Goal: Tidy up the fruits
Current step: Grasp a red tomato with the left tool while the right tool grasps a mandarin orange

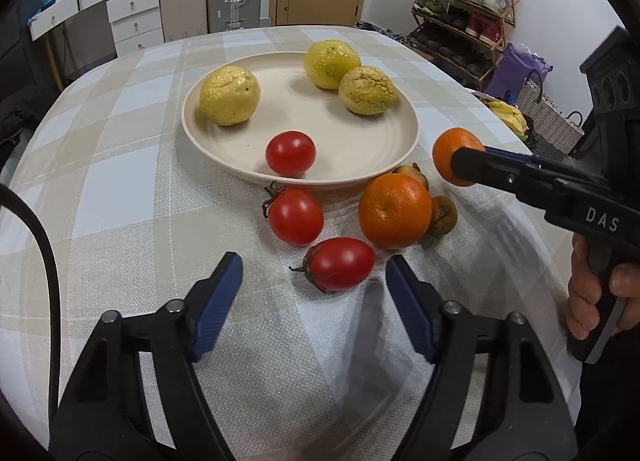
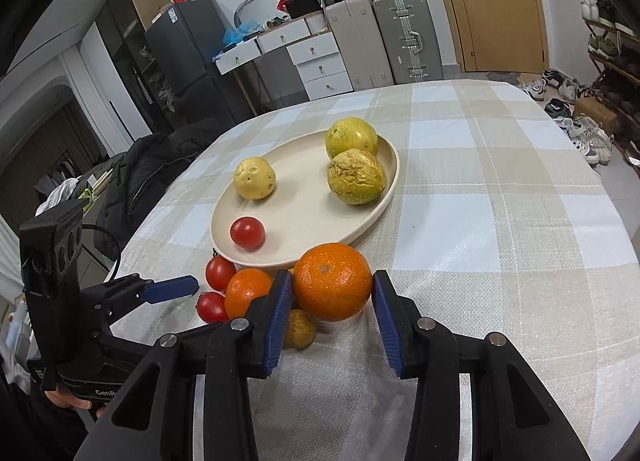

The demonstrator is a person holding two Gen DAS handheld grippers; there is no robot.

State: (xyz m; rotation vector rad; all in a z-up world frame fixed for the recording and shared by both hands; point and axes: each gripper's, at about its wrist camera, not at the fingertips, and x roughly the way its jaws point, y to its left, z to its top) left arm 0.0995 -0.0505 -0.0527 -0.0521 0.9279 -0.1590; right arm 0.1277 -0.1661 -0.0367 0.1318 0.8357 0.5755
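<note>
Already on the round cream plate [image 1: 224, 165], centre of the left view: three wrinkled yellow fruits and one glossy tomato [image 1: 291, 153]. Left on the checked cloth [image 1: 100, 189] below: two tomatoes, one orange, two brownish fruits. Right gripper [image 2: 333, 297] clenched on a dimpled orange [image 2: 333, 281]; left gripper [image 1: 314, 273] released around an oval tomato [image 1: 340, 263].

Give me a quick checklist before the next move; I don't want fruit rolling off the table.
1. Right tongs closed on the orange: ok.
2. Orange lifted clear of the tablecloth: cannot tell.
3. Free space on the plate for it: ok.
4. Left tongs gripping the long tomato: not ok, pads stand apart from it.
</note>
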